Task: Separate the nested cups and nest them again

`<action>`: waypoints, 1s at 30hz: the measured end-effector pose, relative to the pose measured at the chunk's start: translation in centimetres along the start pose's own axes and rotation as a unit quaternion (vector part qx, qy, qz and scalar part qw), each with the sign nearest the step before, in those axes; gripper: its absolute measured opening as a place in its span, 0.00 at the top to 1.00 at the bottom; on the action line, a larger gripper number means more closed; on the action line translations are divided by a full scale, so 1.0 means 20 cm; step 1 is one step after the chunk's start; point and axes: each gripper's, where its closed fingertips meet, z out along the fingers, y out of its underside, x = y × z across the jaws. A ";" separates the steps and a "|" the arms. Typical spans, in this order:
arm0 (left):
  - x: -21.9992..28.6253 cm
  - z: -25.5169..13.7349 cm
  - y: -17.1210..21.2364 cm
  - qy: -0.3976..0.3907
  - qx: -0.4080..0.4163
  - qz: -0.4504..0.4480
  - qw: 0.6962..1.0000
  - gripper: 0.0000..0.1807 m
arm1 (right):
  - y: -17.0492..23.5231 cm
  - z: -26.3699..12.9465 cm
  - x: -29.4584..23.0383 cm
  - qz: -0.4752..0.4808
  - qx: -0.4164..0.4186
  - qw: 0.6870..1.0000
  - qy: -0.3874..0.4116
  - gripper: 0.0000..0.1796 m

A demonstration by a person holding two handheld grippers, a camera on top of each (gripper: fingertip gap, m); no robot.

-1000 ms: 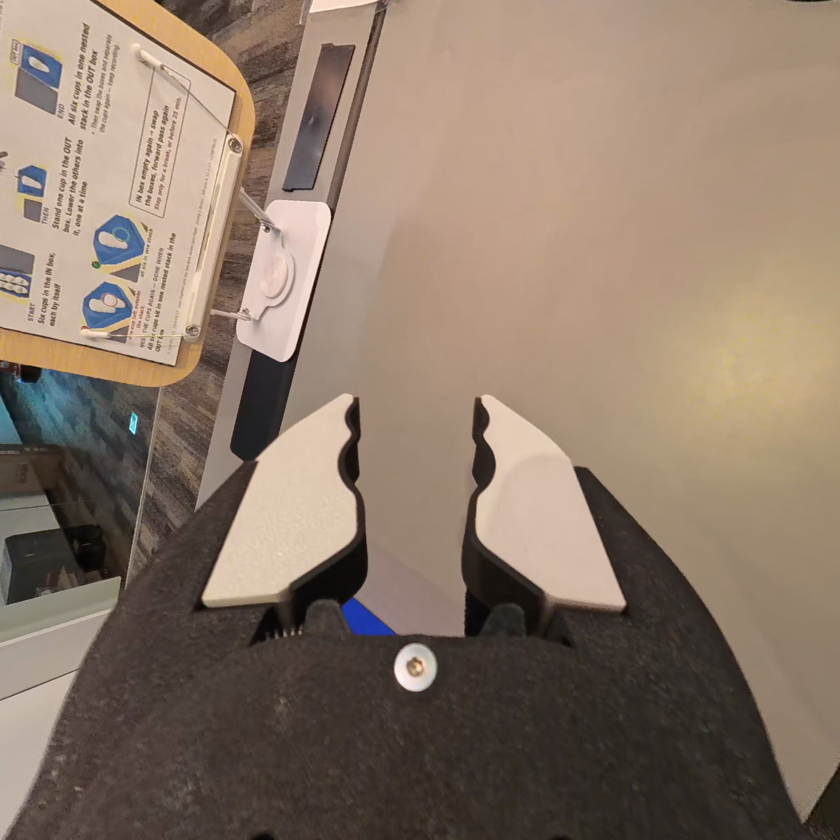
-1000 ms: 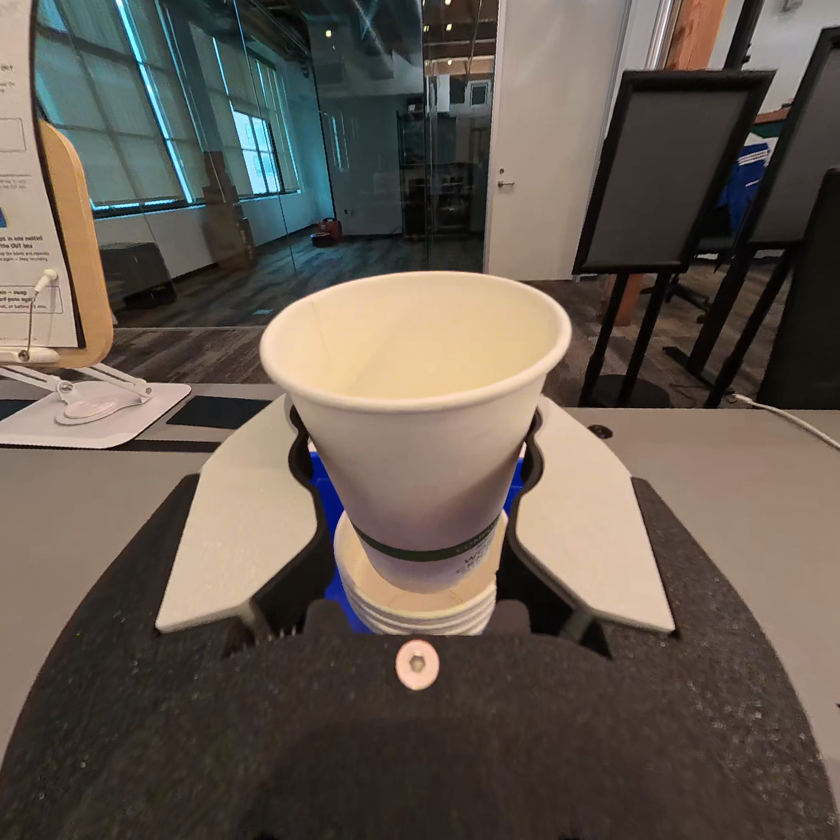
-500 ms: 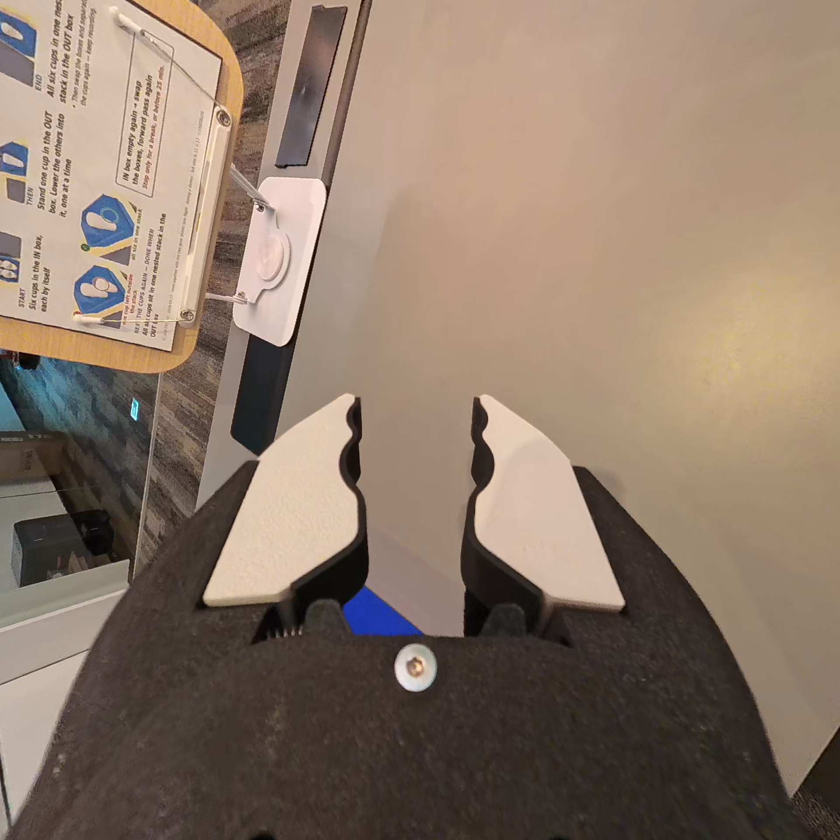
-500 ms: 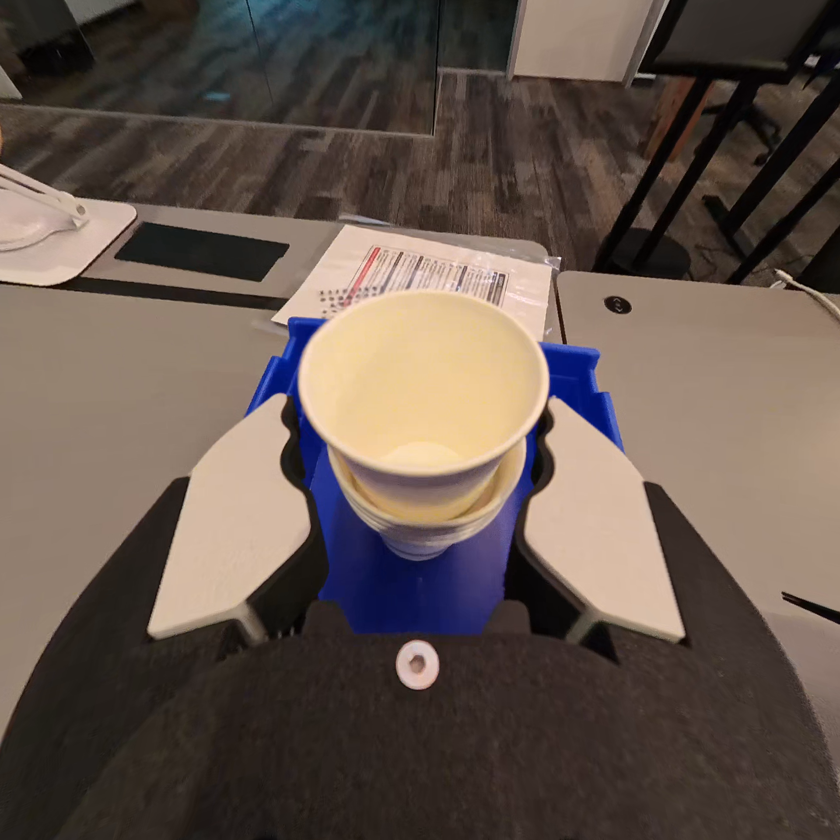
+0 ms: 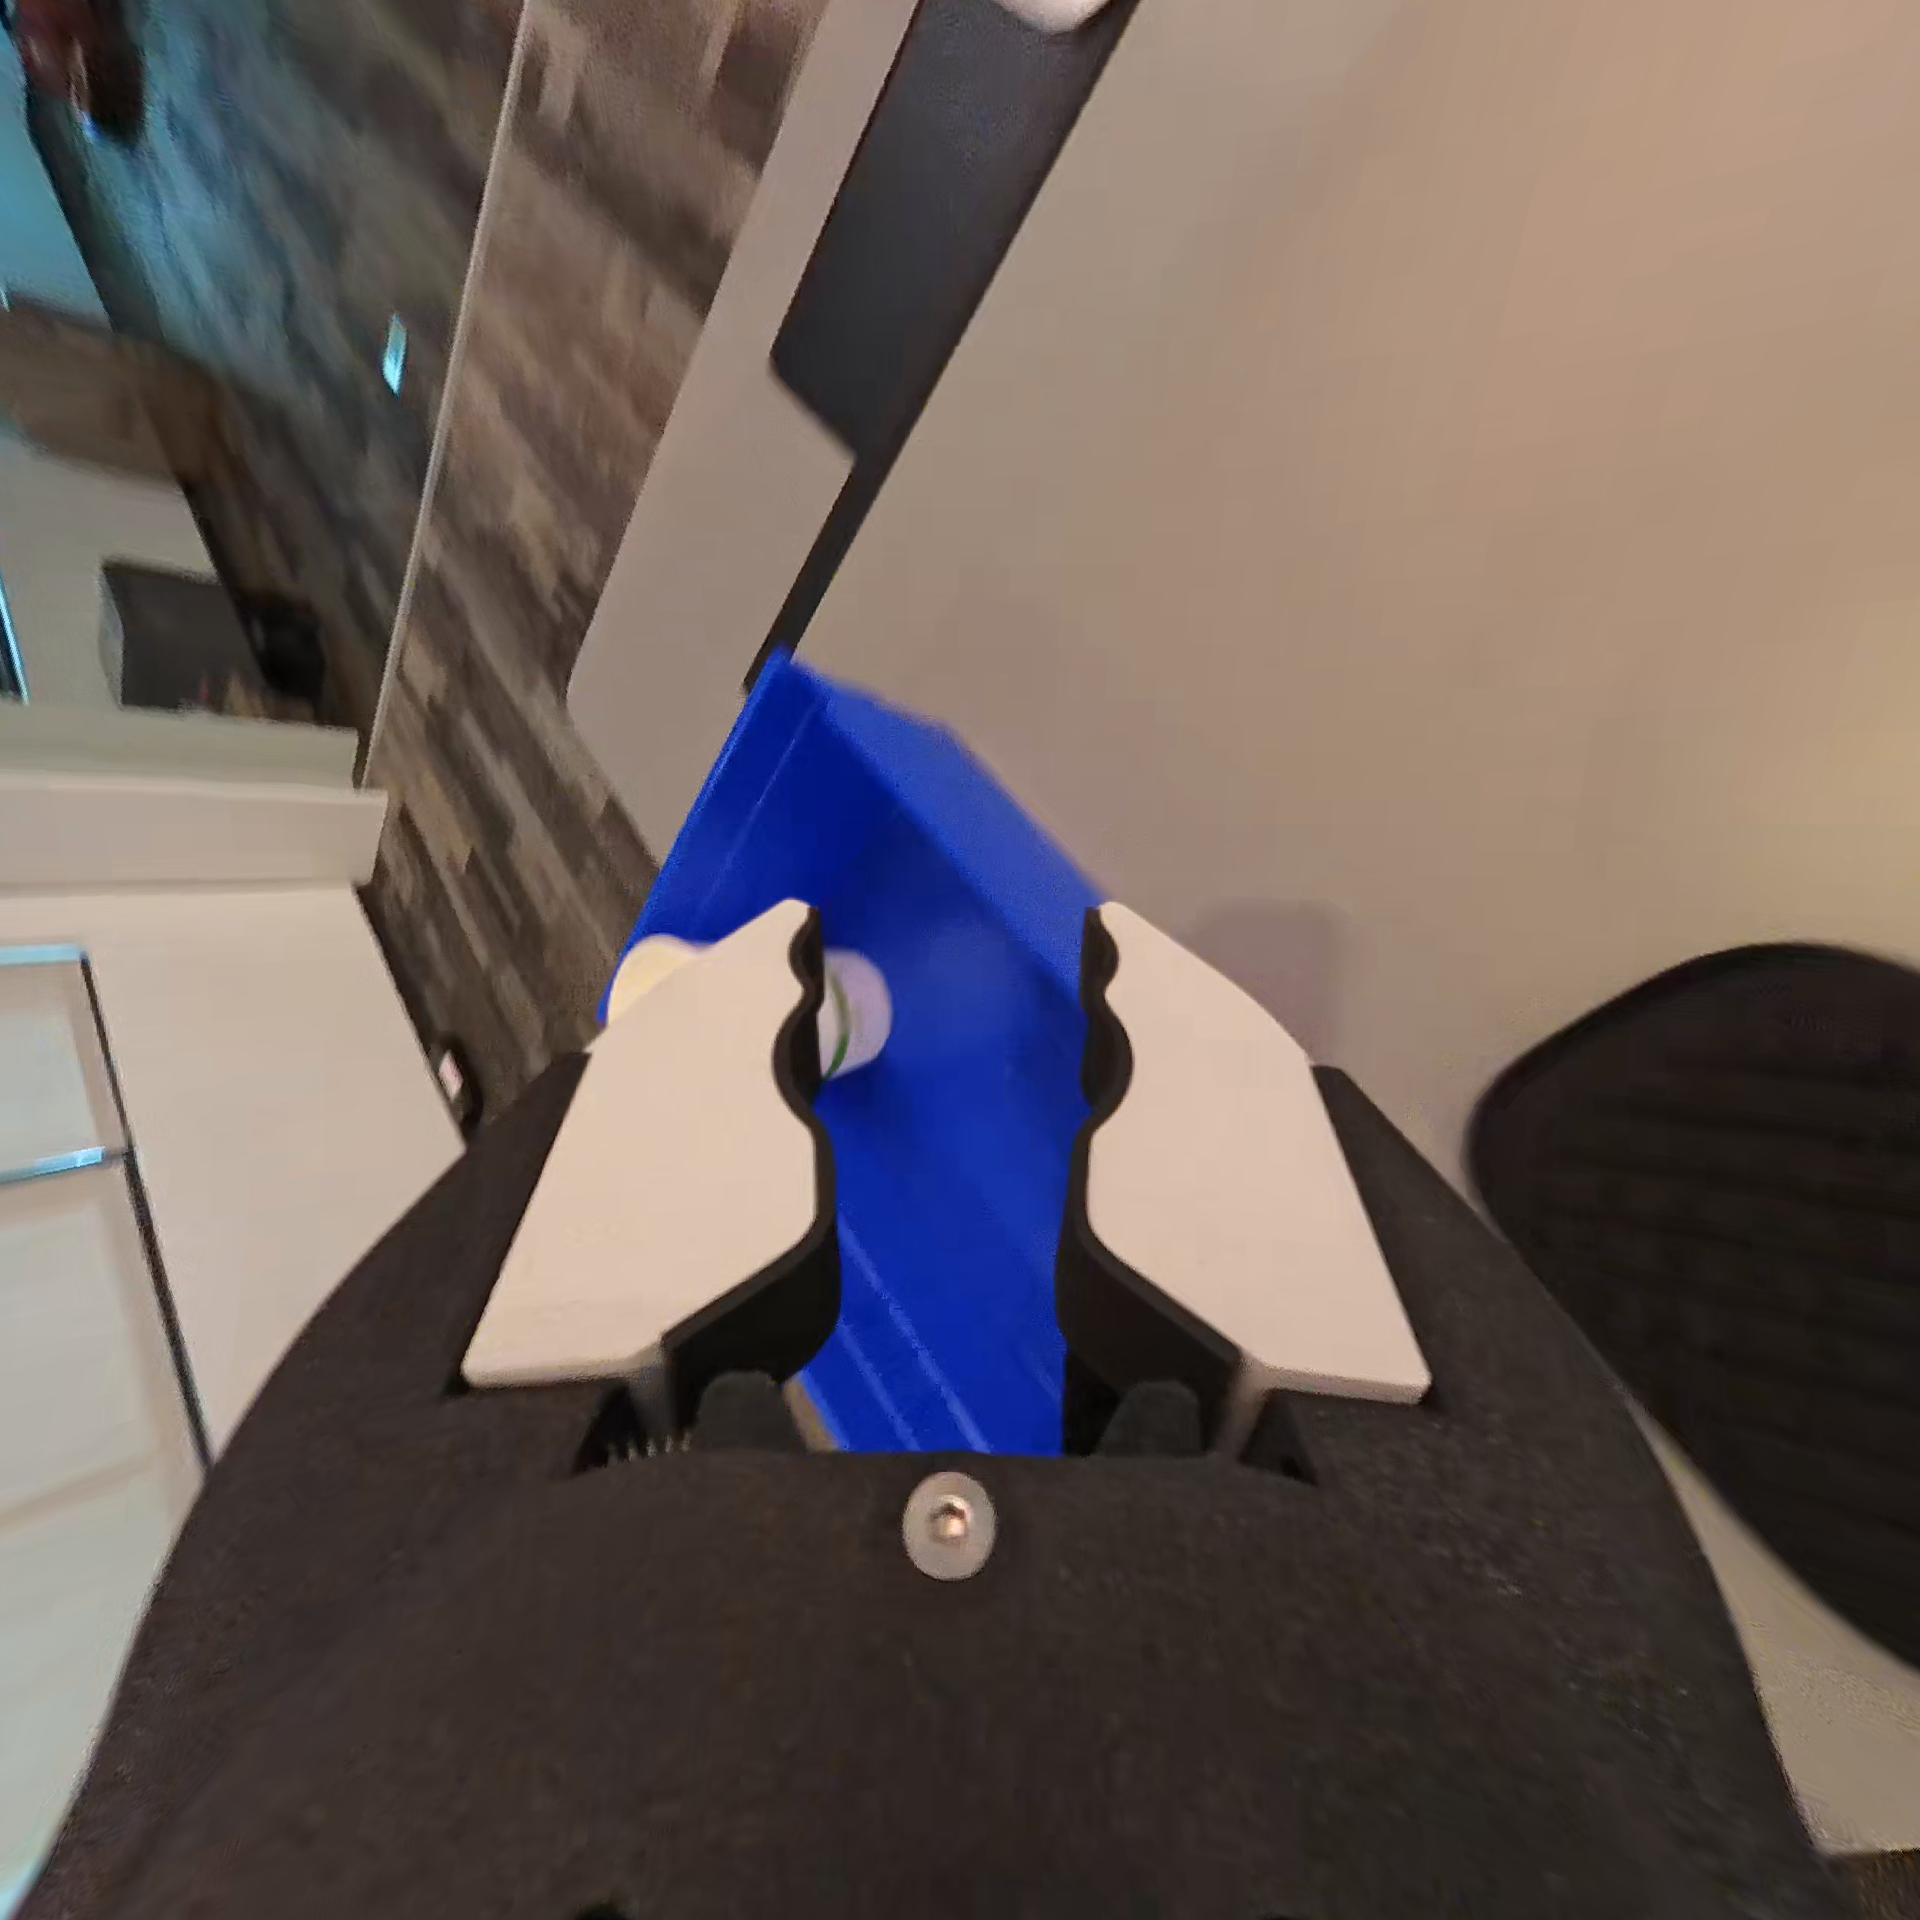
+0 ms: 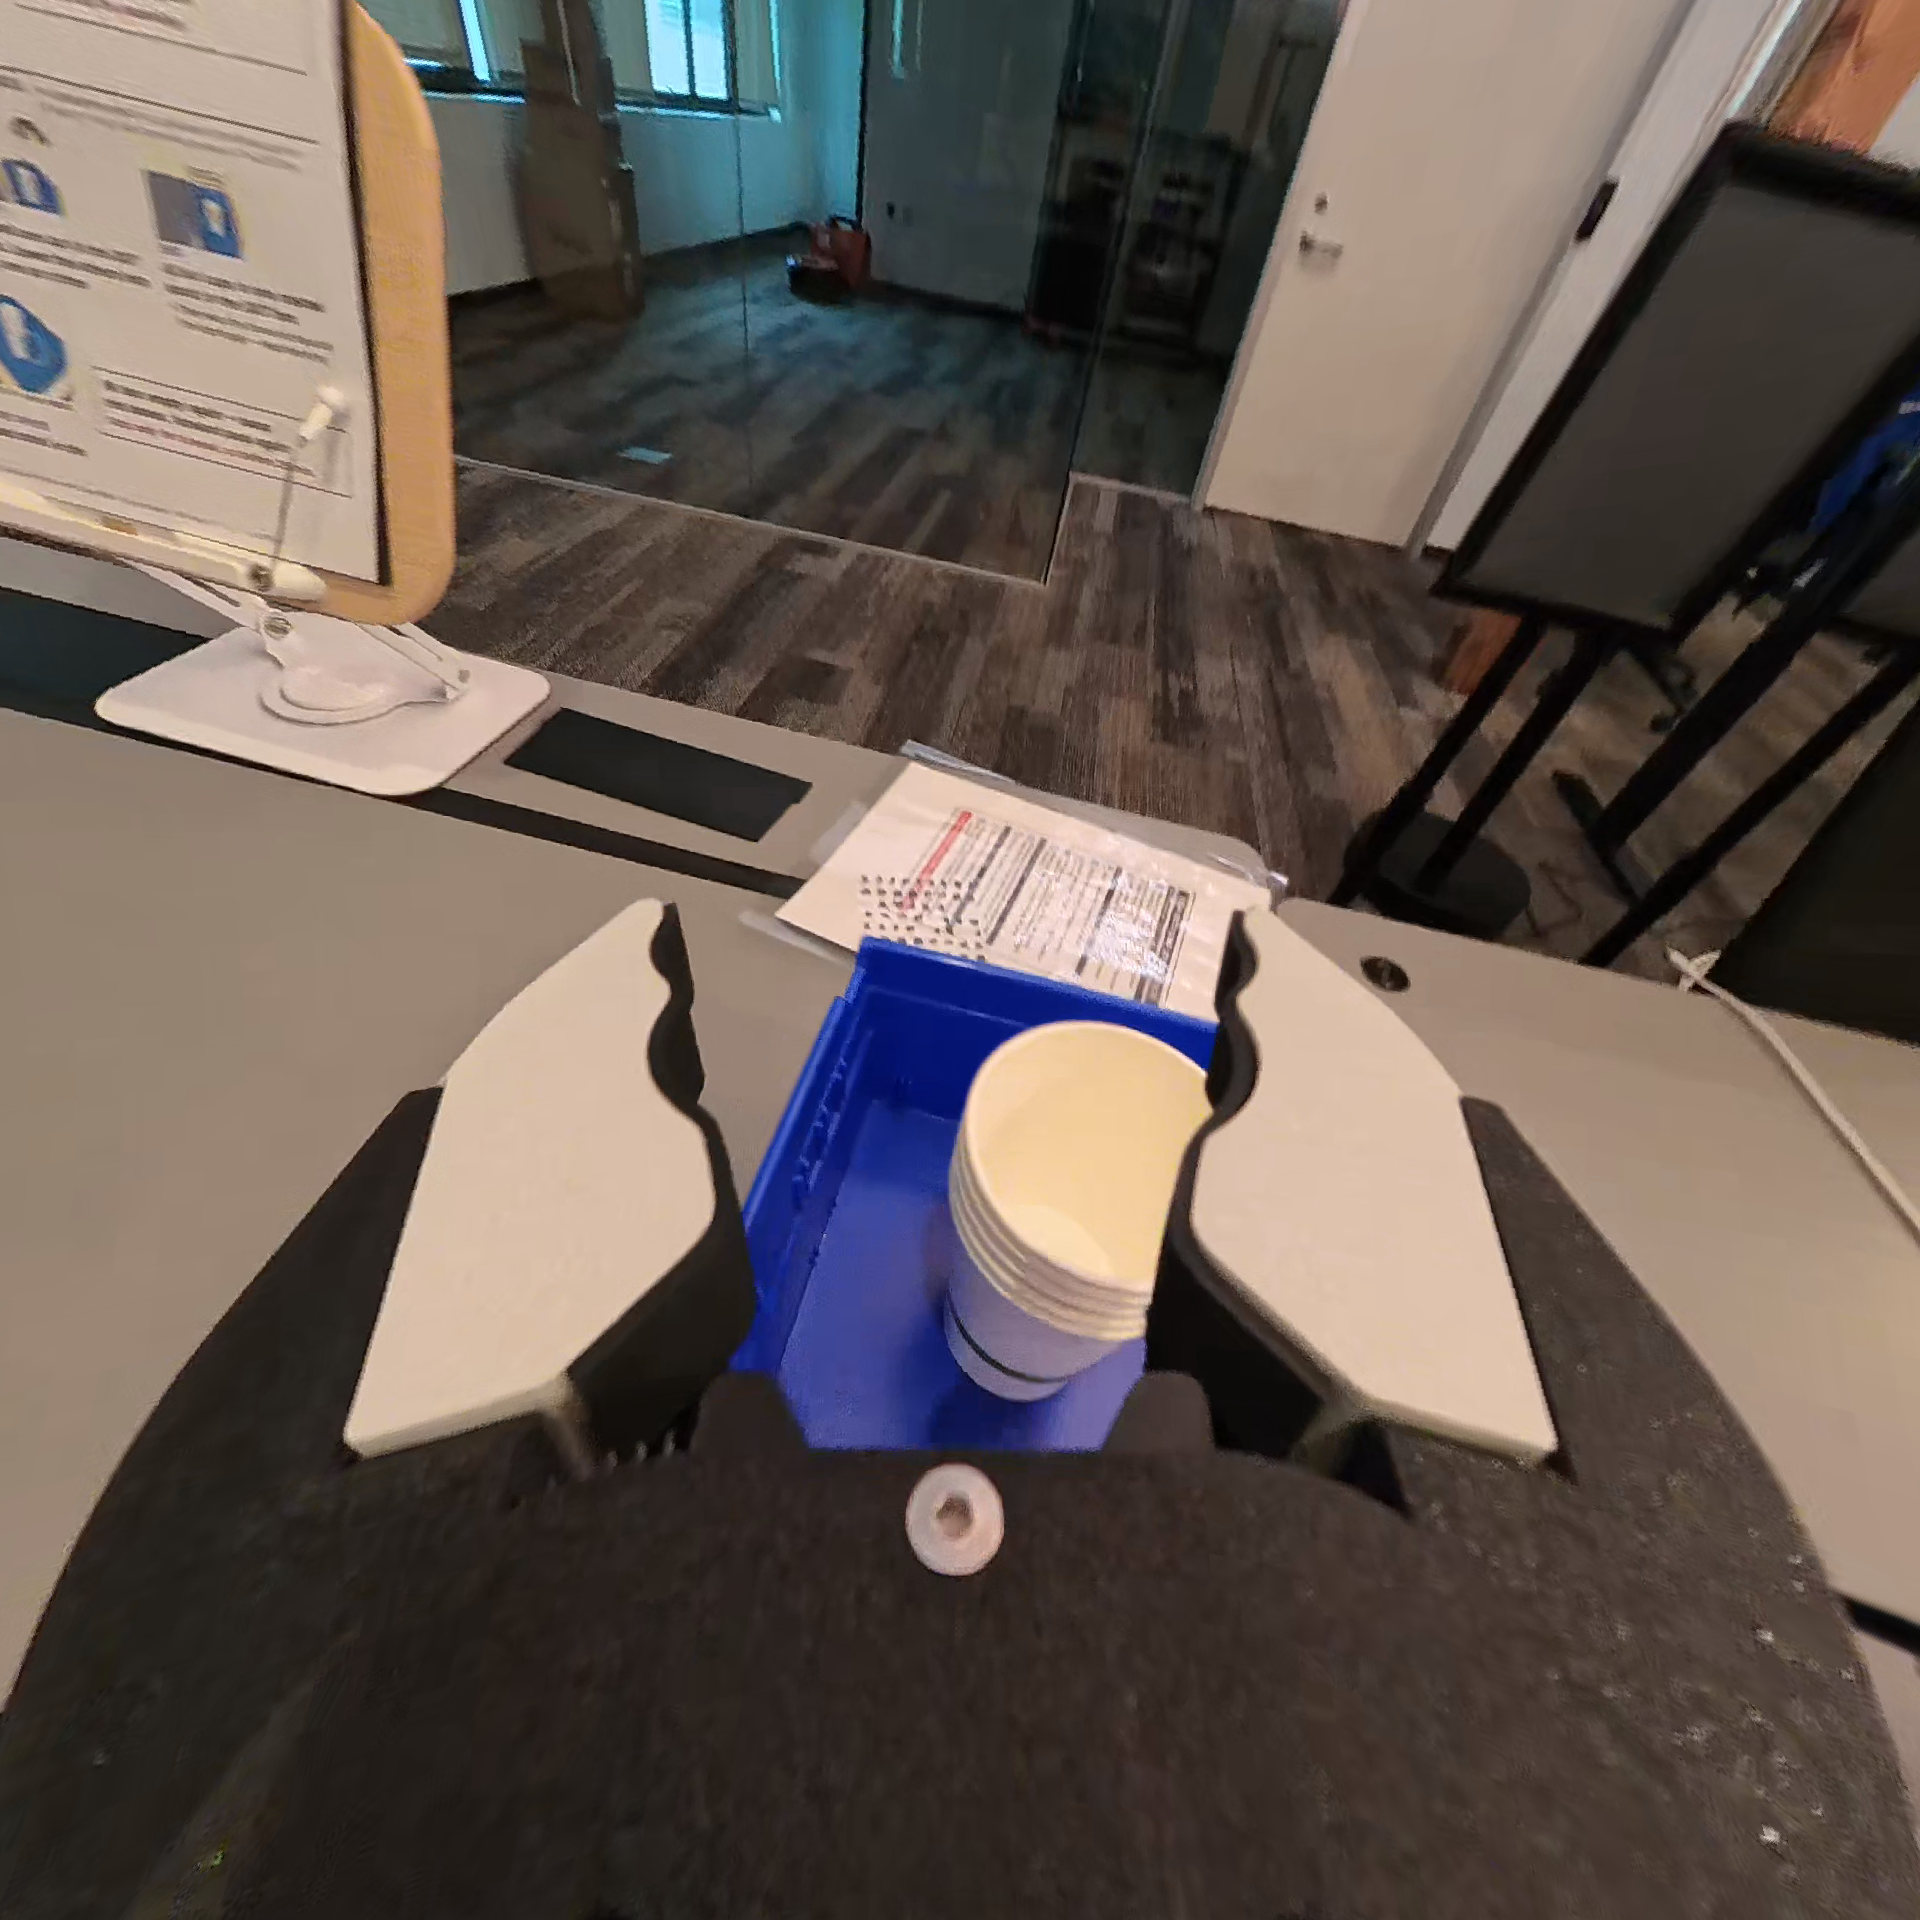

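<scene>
The right tongs (image 6: 951,997) stand wide open over the blue bin (image 6: 1023,987) and hold nothing. Inside the bin, toward its right side, the cups (image 6: 1065,1195) stand nested in one stack, several rims showing one under another, the stack leaning a little and its mouth facing up. The stack lies between the two fingers but apart from the left one; its right edge passes behind the right finger (image 6: 1340,1174), and whether it touches there I cannot tell. The bin sits on the grey counter (image 6: 260,956). Just beyond it lies a printed sheet (image 6: 1029,883) in a clear sleeve. Farther left stands a white stand (image 6: 322,717) carrying an instruction board (image 6: 197,291). The left wrist view is tilted and blurred. The left tongs (image 5: 948,940) are also open and empty, pointed at the same bin (image 5: 935,1039), which shows between the fingers. A small part of the cups (image 5: 857,1013) peeks out past the tip of the left finger (image 5: 675,1143), mostly hidden behind it. A dark rounded shape (image 5: 1725,1236) shows at the right edge of this view, too blurred to identify.
</scene>
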 end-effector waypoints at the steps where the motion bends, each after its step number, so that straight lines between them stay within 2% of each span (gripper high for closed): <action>1: -0.06 0.04 0.09 -0.007 -0.020 -0.005 1.000 0.74 | -0.02 0.00 -0.03 -0.009 0.003 1.000 -0.003 0.47; 5: -0.19 0.17 0.36 -0.014 -0.085 -0.003 0.996 0.75 | -0.05 0.02 -0.12 -0.052 -0.015 0.998 -0.009 0.47; 10: -0.24 0.31 0.55 -0.017 -0.137 0.018 0.990 0.76 | -0.06 0.06 -0.18 -0.095 -0.032 0.995 -0.003 0.47; 16: -0.39 0.46 0.61 -0.051 -0.152 -0.014 0.987 0.76 | -0.08 0.08 -0.22 -0.110 -0.037 0.993 -0.003 0.47; 21: -0.42 0.61 0.65 -0.021 -0.155 -0.066 0.985 0.77 | -0.06 0.09 -0.22 -0.105 -0.043 0.993 -0.008 0.47; 30: -0.40 0.76 0.72 0.017 -0.207 -0.081 0.975 0.77 | 0.00 0.11 -0.19 -0.098 -0.065 0.993 -0.007 0.47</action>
